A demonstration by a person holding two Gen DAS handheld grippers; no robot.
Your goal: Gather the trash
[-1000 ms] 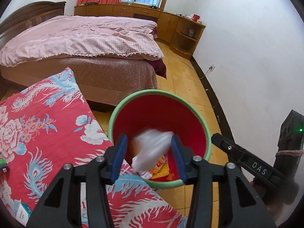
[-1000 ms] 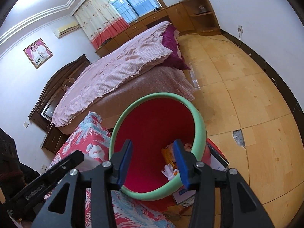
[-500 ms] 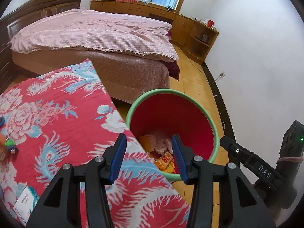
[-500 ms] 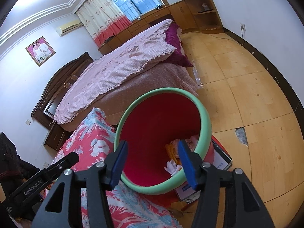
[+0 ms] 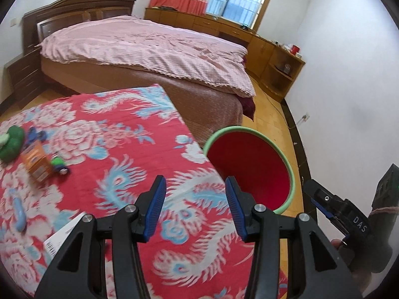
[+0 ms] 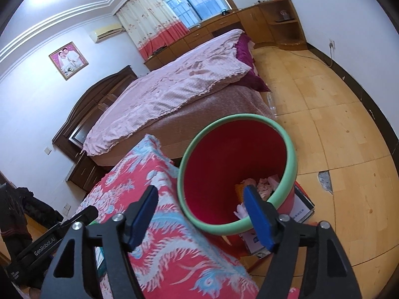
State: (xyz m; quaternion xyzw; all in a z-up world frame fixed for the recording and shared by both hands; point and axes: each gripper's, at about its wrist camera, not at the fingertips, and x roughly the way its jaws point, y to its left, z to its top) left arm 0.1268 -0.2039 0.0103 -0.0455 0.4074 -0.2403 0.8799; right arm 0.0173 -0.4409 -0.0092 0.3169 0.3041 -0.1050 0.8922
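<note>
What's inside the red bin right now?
In the right wrist view, the red bin holds crumpled pinkish and orange trash at the bottom. Its near rim and the right gripper hide the rest.

- The round red bin with a pale green rim (image 6: 290, 149) stands just beside the table's corner; its mouth is uncovered, with crumpled wrappers (image 6: 264, 184) low inside.
- The red floral tablecloth (image 5: 119, 149) lies bare under the left gripper (image 5: 195, 208).
- At its left edge an orange carton (image 5: 36, 162), a green soft toy (image 5: 12, 142) and a small green-capped item (image 5: 58, 164) crowd together.
</note>
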